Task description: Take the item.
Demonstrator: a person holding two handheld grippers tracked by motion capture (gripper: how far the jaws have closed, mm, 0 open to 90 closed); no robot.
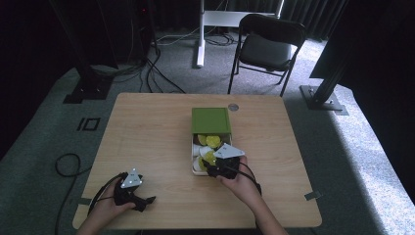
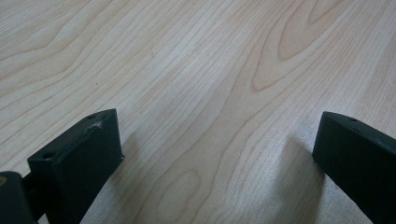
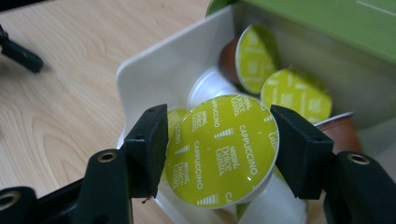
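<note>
One capsule [image 3: 222, 149] is clamped in the right gripper [image 3: 219, 154] just above the white tray [image 3: 154, 74], perhaps four more lying inside, unpicked, while the left gripper [image 2: 217, 154], jaws apart, rests well left of it.

- The right tool [image 1: 209, 169] is at the near end of the open box [image 1: 194, 147], its jaws pointing left into it and clamped on the rim of a green-lidded capsule [image 3: 222, 147].
- The right hand [image 1: 240, 180] grips it from behind, forearm running back to the near edge of the worktop [image 1: 147, 127].
- The left tool [image 1: 147, 200] rests well left of the box, jaws wide apart and holding nothing.
- The left hand [image 1: 110, 203] holds it low.
</note>
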